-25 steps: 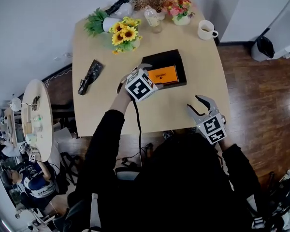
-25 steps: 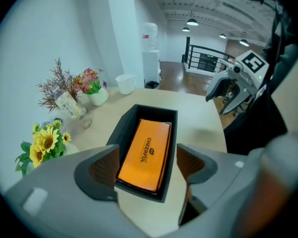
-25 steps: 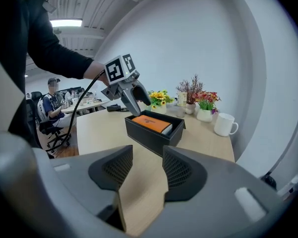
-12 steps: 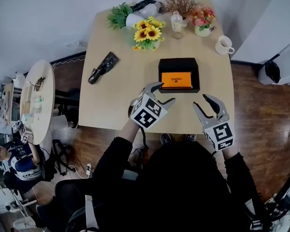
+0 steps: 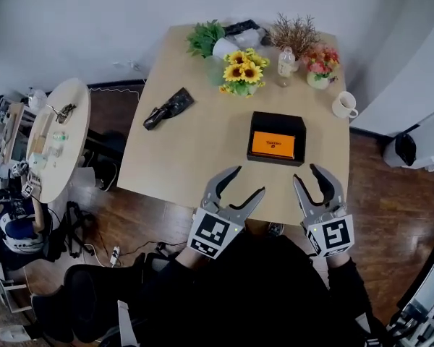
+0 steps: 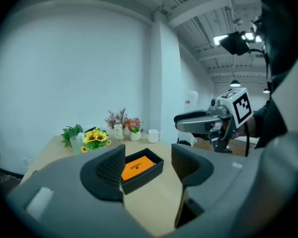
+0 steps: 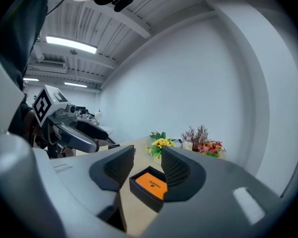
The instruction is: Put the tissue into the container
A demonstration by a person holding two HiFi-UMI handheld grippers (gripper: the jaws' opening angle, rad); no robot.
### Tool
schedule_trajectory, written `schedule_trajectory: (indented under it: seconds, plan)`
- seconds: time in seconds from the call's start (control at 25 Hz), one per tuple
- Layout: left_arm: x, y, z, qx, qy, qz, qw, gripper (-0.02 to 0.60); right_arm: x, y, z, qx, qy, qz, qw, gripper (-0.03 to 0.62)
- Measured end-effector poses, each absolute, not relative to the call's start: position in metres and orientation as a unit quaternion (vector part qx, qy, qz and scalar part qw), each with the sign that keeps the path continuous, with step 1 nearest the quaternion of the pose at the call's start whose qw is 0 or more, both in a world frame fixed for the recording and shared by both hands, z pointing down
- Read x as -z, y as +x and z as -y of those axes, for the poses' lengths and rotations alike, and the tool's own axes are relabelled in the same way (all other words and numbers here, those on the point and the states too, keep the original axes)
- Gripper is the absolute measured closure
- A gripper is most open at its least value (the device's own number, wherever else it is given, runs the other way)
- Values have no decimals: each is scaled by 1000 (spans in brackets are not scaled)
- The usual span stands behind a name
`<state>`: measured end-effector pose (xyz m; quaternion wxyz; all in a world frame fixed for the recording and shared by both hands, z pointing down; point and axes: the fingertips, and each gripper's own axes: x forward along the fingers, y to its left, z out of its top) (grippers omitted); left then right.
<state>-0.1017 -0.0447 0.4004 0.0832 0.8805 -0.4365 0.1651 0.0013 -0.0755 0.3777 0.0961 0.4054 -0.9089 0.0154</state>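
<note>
An orange tissue pack lies inside the black box container on the tan table. Both grippers hover apart from the box, over the table's near edge. My left gripper holds nothing, and its jaws are closing with a gap still between them. My right gripper is open and empty. In the left gripper view the left gripper frames the box and pack. The right gripper points at the same box and pack.
At the table's far end stand sunflowers, a green plant, a bottle, pink flowers and a white mug. A black object lies at the left. A round side table stands on the left.
My left gripper has pulled back from the box to the table's near edge, and its jaws have narrowed. The right gripper has shifted slightly. The pack stays in the box.
</note>
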Motion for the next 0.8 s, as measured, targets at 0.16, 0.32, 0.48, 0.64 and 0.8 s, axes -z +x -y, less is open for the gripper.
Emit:
schedule_trajectory:
  seconds: [0.16,0.32,0.48,0.64,0.8]
  plan:
    - [-360,-111,27,-88,878,468,39,305,-350,3,67,5,414,909,53,419]
    - [-324,-120,21,-3,866,500,15,347,-323,12,62,21,434,901,1,419]
    - [-322,-110,22,-8,874,486,12,350,-319,17,61,34,445,895,-5,418]
    - [-325,-109,22,-10,875,483,26,351,-318,19,59,37,448,893,-1,419]
    - [-324,-113,23,-5,871,491,31,351,-317,20,57,40,448,893,1,421]
